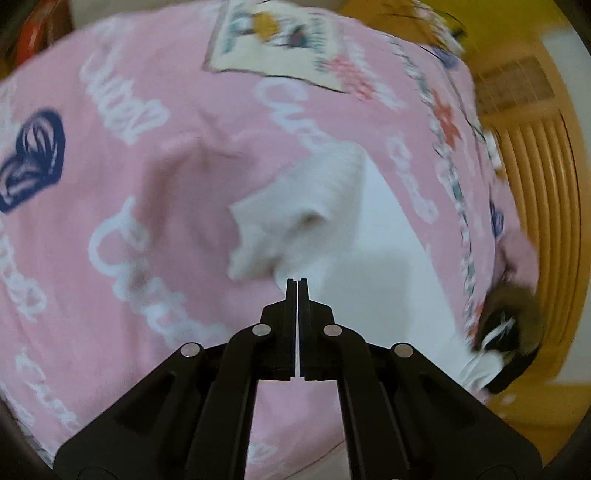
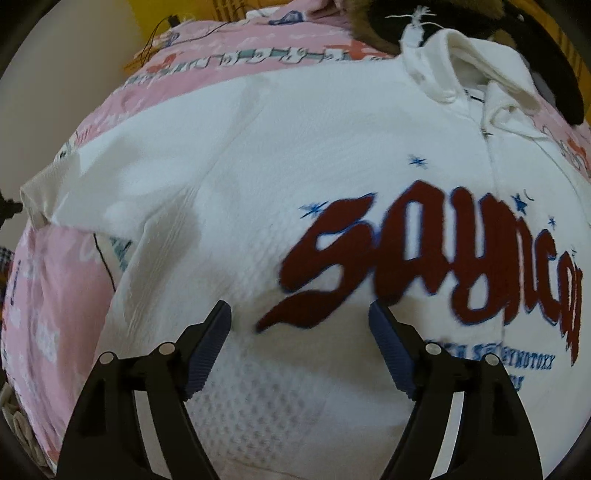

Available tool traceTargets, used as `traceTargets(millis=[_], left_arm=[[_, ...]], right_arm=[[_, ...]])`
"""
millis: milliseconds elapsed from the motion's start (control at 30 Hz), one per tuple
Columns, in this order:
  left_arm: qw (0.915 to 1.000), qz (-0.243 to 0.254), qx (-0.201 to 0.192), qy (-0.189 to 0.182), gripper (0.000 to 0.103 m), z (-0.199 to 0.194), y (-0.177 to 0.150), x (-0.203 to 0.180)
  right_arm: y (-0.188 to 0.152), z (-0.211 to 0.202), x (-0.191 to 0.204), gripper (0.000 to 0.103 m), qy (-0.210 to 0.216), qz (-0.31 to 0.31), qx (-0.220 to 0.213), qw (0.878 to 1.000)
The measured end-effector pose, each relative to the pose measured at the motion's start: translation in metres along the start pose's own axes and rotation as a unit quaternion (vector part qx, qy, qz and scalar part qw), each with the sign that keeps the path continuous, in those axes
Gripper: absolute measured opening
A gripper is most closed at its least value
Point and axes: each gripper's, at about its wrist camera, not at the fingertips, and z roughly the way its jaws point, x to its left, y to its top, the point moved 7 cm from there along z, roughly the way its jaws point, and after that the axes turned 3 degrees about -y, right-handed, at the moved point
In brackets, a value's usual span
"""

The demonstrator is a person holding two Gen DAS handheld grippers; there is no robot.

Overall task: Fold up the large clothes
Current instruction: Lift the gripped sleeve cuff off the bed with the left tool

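Observation:
A white hoodie point(image 2: 295, 155) with dark red lettering point(image 2: 424, 258) lies spread on a pink printed bedspread point(image 2: 55, 295), its hood point(image 2: 461, 62) at the far right. My right gripper point(image 2: 299, 317) is open and empty, just above the hoodie's chest. In the left wrist view the hoodie's sleeve and cuff point(image 1: 303, 210) lie ahead on the pink bedspread point(image 1: 129, 184). My left gripper point(image 1: 297, 282) is shut, its tips at the sleeve's near edge; I cannot tell whether any cloth is pinched.
A dark furry item point(image 1: 509, 325) lies at the bed's right edge, also at the top of the right wrist view point(image 2: 443, 14). A yellow wooden slatted frame point(image 1: 539, 206) stands beyond the bed. A cable point(image 2: 173, 37) trails at the far edge.

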Motion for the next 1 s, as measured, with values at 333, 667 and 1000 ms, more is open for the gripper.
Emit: traceTargets(millis=[333, 667, 1000], left_arm=[[0.9980, -0.021, 0.036, -0.048, 0.001, 0.008, 0.010, 0.009], [0.9921, -0.023, -0.045, -0.115, 0.080, -0.021, 0.013, 0.007], [0.9814, -0.118, 0.003, -0.151, 0.081, 0.019, 0.020, 0.007]], right_arm=[[-0.006, 0.013, 0.022, 0.082, -0.036, -0.009, 0.005, 0.999], [-0.006, 0.018, 0.025, 0.085, -0.045, -0.010, 0.008, 0.999], [-0.005, 0.023, 0.026, 0.086, -0.037, -0.010, 0.004, 0.999]])
